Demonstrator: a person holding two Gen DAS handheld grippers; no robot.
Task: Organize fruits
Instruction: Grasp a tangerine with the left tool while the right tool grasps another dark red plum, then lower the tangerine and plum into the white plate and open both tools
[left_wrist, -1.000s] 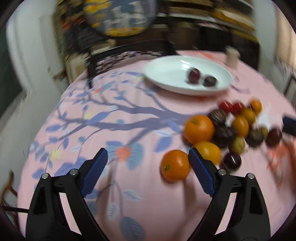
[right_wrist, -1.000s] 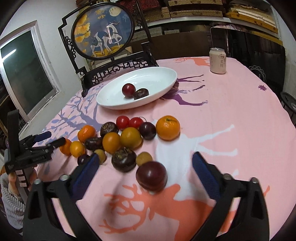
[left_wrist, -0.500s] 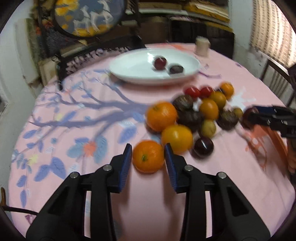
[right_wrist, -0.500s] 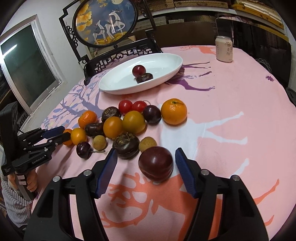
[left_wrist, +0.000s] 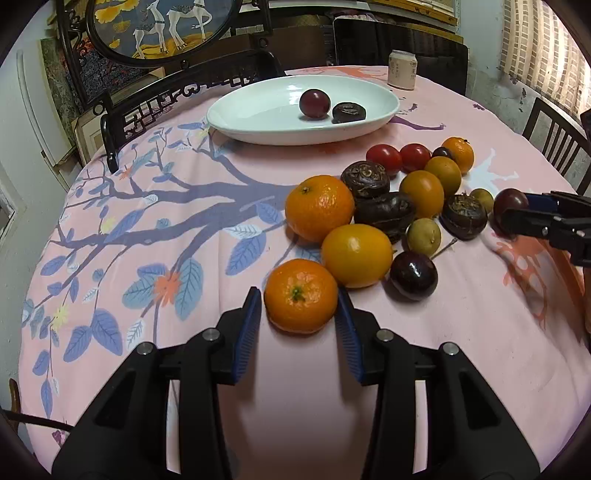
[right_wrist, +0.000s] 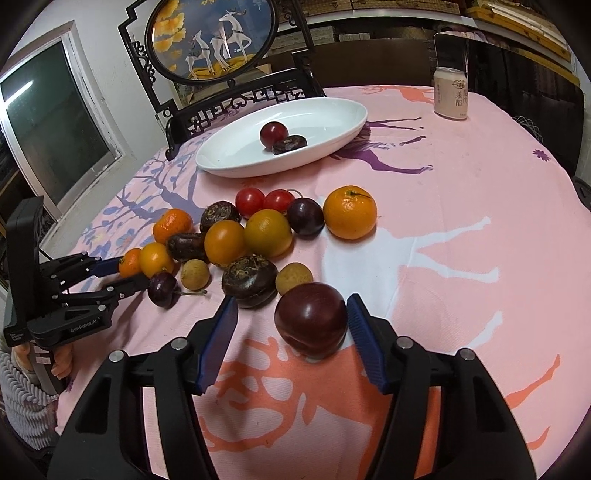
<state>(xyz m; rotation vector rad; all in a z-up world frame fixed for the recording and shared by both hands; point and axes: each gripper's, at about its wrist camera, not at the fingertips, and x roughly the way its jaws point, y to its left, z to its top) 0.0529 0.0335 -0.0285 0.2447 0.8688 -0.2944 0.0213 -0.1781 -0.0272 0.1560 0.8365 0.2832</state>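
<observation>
A pile of loose fruit lies on the pink tablecloth. My left gripper (left_wrist: 300, 308) is closed around a small orange mandarin (left_wrist: 301, 295), its blue pads touching both sides, with the fruit resting on the cloth. My right gripper (right_wrist: 291, 325) is partly open around a dark red plum (right_wrist: 311, 319); the right pad touches it, the left pad stands apart. A white oval plate (left_wrist: 258, 122) at the back holds a red plum (left_wrist: 314, 103) and a dark water chestnut (left_wrist: 348, 112).
Oranges, tomatoes, longans, cherries and dark water chestnuts (right_wrist: 249, 280) crowd between the two grippers. A drink can (right_wrist: 450, 92) stands at the far right. A dark carved chair (right_wrist: 236, 107) backs the plate. Each gripper shows in the other's view.
Both grippers narrowed from wide open. The left moved right and closed onto the mandarin. The right moved forward and drew in around the plum.
</observation>
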